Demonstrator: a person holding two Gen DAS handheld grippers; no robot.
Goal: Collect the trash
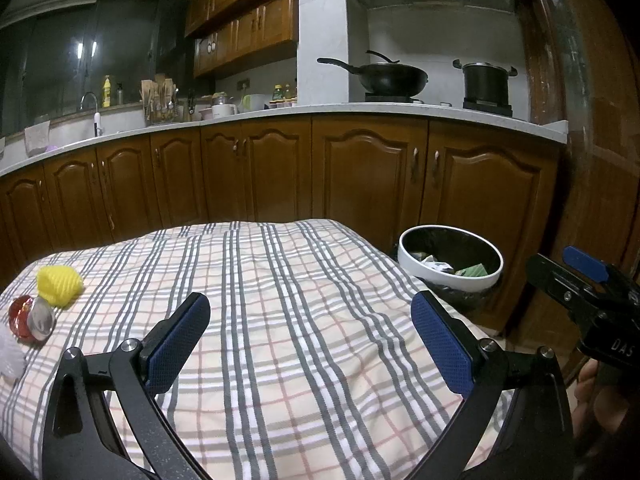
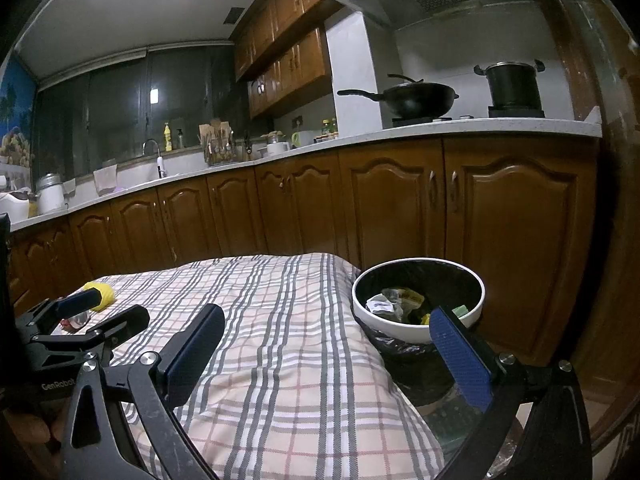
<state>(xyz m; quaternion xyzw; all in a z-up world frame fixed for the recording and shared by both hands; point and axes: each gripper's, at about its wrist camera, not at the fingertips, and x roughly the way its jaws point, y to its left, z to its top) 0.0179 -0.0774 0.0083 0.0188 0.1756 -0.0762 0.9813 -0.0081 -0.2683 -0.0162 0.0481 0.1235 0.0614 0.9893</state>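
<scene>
Both the left gripper (image 1: 310,334) and right gripper (image 2: 326,344) hang spread wide and empty over the plaid tablecloth (image 1: 280,320). Left of the trash bin (image 1: 450,258), well apart, lie a yellow foam net (image 1: 59,285) and red can (image 1: 30,320); the round can might roll when pinched. A white scrap (image 1: 10,354) is cut off by the frame edge.
</scene>
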